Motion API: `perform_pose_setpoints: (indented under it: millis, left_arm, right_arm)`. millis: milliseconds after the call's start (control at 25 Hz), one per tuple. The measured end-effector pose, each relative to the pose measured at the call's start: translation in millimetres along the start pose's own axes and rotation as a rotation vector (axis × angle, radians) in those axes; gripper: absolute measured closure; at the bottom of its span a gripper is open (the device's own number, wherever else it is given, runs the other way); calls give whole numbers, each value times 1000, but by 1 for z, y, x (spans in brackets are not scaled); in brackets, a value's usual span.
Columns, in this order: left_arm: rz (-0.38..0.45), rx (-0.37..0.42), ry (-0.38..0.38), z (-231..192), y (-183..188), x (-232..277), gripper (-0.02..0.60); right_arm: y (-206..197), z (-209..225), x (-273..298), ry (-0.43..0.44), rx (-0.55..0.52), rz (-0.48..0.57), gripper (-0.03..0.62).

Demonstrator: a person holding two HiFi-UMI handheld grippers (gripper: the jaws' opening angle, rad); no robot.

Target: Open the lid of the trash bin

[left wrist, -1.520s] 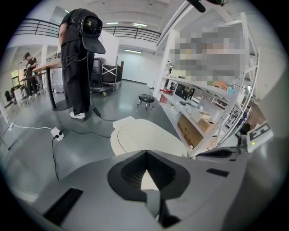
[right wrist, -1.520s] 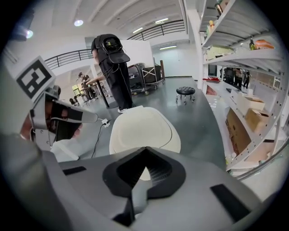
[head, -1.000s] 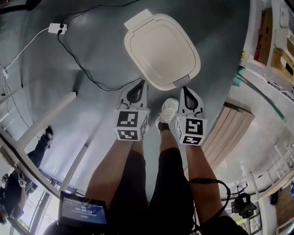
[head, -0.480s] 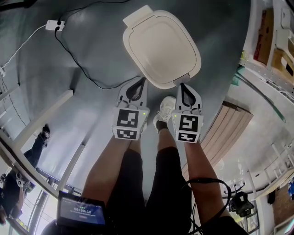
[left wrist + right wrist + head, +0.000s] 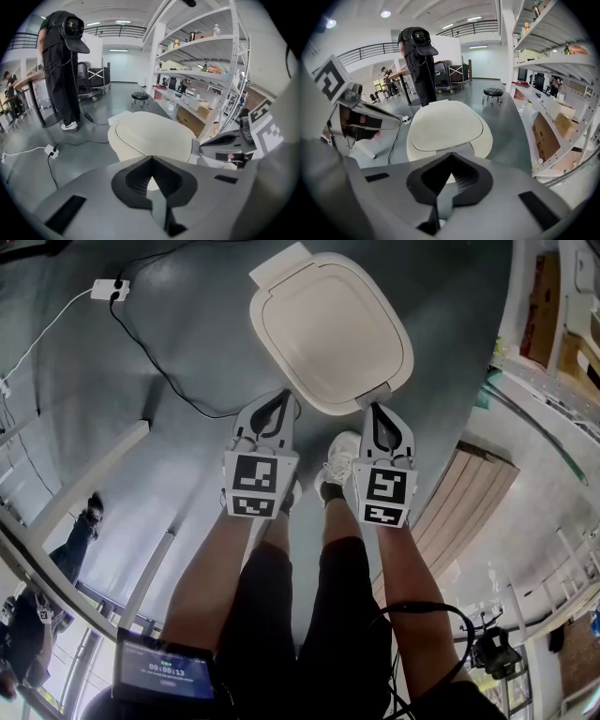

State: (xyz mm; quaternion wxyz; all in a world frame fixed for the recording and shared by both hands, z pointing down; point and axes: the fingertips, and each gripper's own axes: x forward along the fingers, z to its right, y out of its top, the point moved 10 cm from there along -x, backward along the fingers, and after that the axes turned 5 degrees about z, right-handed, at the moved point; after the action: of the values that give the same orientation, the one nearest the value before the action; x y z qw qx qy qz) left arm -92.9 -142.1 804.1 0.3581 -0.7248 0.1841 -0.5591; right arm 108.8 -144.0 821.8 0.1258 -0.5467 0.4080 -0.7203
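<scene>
Grey left gripper (image 5: 284,397) and right gripper (image 5: 373,409): both pressed together, nothing in them. Just past tips, cream trash bin (image 5: 404,360) on floor (image 5: 187,334), lid (image 5: 323,324) down. Lid looks light, hard, slippery. Best lift at grey tab (image 5: 375,393), near edge; hinge (image 5: 281,261) far side.

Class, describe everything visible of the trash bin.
The trash bin is cream, plastic-looking, rounded-square. Its lid lies shut, with a hinge tab at the far end and a grey tab at the near rim. It stands on the grey floor; the right tool points at the grey tab, contact unclear.
</scene>
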Motion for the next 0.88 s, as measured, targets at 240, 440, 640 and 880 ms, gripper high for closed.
perform_pose_setpoints:
  millis: [240,440,640,880]
  left_arm:
    - [-2,-48,-4,1,0,3,584]
    - [-3,-133,5,-2,0,0,584]
    - [0,-119,21,-7,0,-1,584]
    - [1,-155,22,-6,-1,-3,584]
  right_arm:
    - [0,-1,1,-3,-24,-9,597]
    - [2,-3,1,-11,-59,-31,597]
    - [4,-3,1,-12,-22,-44,597]
    - [2,-3,2,-6,-41,-35,597]
